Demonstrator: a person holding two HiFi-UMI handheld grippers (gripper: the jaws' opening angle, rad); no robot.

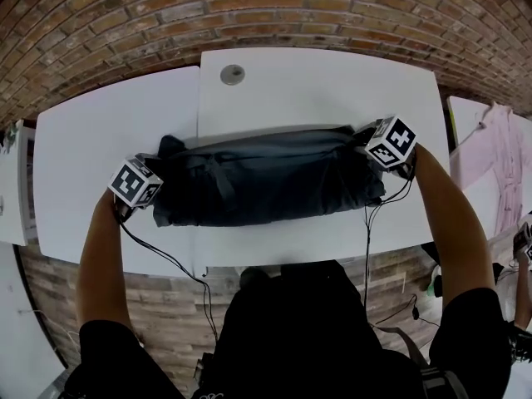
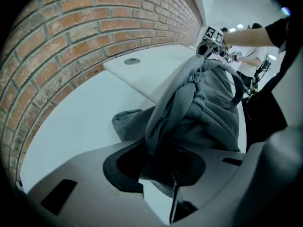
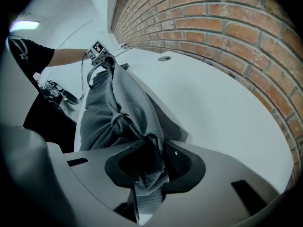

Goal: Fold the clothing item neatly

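A dark grey garment (image 1: 266,177) lies folded into a long band across the white table (image 1: 316,81), near its front edge. My left gripper (image 1: 150,194) is at the band's left end and my right gripper (image 1: 376,155) at its right end, both pointing steeply down. In the left gripper view the garment (image 2: 208,103) runs bunched into the left gripper (image 2: 163,171), whose jaws hold a fold of it. In the right gripper view the right gripper (image 3: 147,174) pinches a strip of the garment (image 3: 113,108), which hangs through the jaws.
A round grey grommet (image 1: 233,75) sits in the table behind the garment. A brick wall (image 1: 266,7) backs the tables. A second white table (image 1: 108,140) adjoins on the left. Pink clothing (image 1: 492,152) lies on a table at the right. Cables (image 1: 166,260) hang from the grippers.
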